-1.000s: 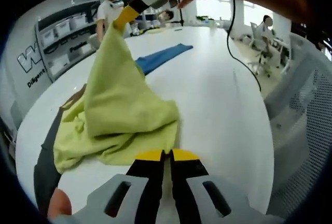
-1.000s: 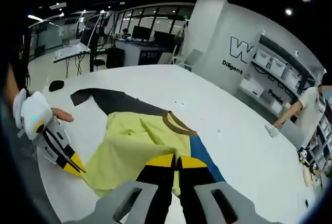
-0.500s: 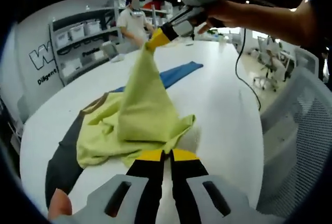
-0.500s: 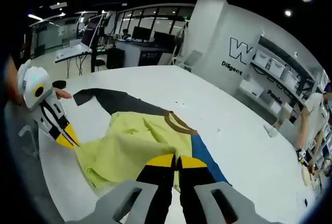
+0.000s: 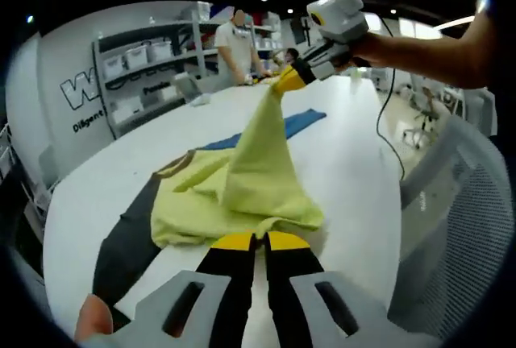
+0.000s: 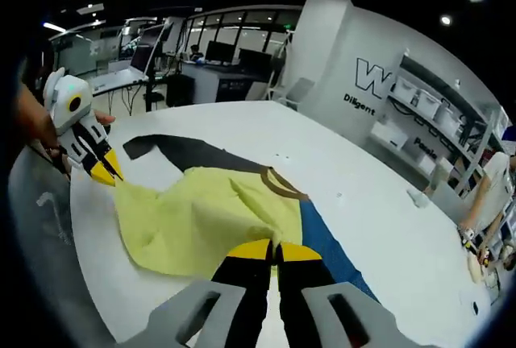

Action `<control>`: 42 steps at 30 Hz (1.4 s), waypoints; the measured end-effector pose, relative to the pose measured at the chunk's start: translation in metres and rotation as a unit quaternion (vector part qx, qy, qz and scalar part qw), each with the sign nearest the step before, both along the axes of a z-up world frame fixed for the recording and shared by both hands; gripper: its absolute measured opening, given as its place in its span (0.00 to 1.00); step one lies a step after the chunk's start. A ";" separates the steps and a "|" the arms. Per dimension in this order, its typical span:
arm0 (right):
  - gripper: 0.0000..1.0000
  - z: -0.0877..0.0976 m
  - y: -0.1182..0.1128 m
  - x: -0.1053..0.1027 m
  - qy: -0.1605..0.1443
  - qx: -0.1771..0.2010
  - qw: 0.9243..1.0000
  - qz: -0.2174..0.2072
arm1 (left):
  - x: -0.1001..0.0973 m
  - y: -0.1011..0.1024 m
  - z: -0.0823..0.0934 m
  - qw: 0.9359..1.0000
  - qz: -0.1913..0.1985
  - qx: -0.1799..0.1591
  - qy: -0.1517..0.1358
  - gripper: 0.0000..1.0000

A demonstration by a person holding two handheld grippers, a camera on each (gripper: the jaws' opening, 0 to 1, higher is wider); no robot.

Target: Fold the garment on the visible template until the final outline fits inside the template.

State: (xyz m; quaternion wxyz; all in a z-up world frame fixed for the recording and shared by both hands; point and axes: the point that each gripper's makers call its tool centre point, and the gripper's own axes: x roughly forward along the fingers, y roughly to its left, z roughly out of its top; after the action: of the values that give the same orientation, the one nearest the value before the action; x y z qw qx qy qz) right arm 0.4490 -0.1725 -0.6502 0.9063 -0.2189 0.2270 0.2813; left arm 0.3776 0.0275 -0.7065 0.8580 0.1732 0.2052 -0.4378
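In the left gripper view, the left gripper (image 5: pixel 259 242) is clenched on a corner of the yellow-green garment (image 5: pixel 242 191), while the right gripper (image 5: pixel 292 79) pinches another corner high, stretching the cloth above the dark template (image 5: pixel 125 239) on the white table (image 5: pixel 355 163). A person (image 5: pixel 239 42) stands behind.

In the right gripper view, the garment (image 6: pixel 210 219) spreads taut between both clamped grippers; a blue strip (image 6: pixel 330 251) lies alongside.
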 end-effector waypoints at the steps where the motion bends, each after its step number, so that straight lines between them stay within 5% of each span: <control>1: 0.00 0.000 -0.001 -0.002 0.001 0.001 1.000 0.000 | -0.001 0.004 0.002 1.000 0.002 -0.001 0.000 0.00; 24: 0.00 -0.039 -0.028 -0.081 0.087 -0.011 0.996 -0.001 | -0.032 0.059 -0.009 0.999 0.002 0.030 0.027 0.00; 42: 0.00 -0.075 -0.029 -0.137 0.172 -0.022 0.985 0.014 | -0.063 0.079 -0.029 0.996 -0.031 0.052 0.062 0.00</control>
State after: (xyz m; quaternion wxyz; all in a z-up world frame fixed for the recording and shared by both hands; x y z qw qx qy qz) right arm 0.3122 -0.2014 -0.7251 0.8448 -0.1906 0.3827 0.3218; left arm 0.3147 0.1064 -0.7356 0.8194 0.1968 0.2751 -0.4628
